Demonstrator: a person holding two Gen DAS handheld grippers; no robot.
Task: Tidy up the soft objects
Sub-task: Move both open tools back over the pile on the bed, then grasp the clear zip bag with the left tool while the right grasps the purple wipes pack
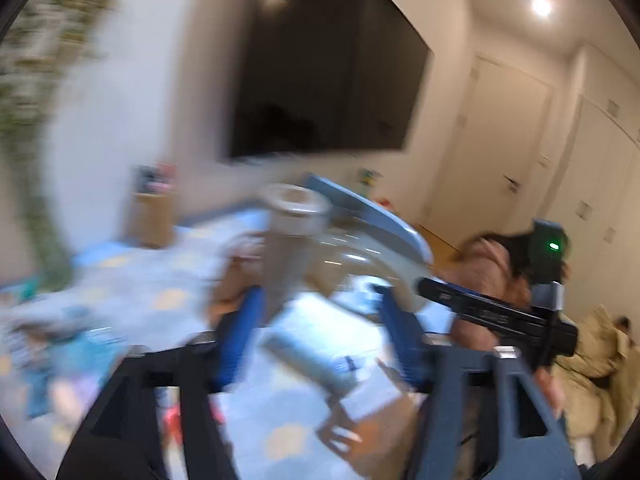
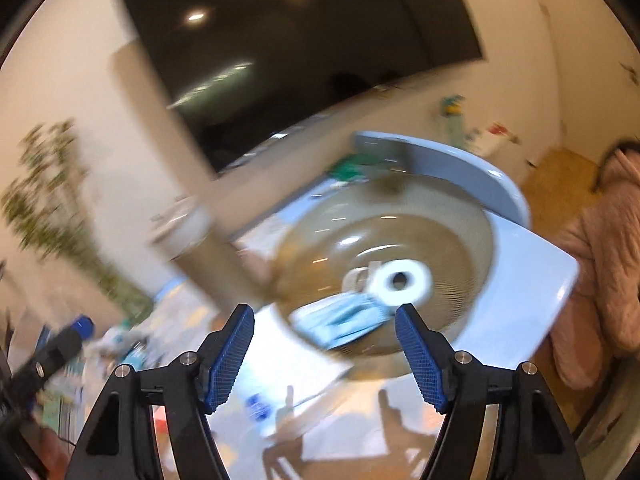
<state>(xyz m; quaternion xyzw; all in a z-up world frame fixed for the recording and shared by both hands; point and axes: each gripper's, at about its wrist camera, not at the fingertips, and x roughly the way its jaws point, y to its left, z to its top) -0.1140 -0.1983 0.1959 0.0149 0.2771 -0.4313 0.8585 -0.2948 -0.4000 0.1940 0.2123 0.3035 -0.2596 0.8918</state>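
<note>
Right wrist view shows my right gripper [image 2: 325, 350] wide open and empty, left gripper [image 1: 320, 336] likewise, soft blue cloth [image 2: 340, 320] lying in the basin [image 2: 472, 208], so I judge sorting barely begun.

Tape roll [image 2: 400, 280] in bowl [image 2: 460, 216], television [image 2: 304, 48] behind

The right tongs [image 2: 325, 312], spread wide and empty, face a blurred glass table [image 2: 460, 216] bearing a tape roll [image 2: 402, 282].

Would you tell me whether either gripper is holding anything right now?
Nothing is held: the left gripper and the right gripper both stand open with empty space between their fingers.
</note>
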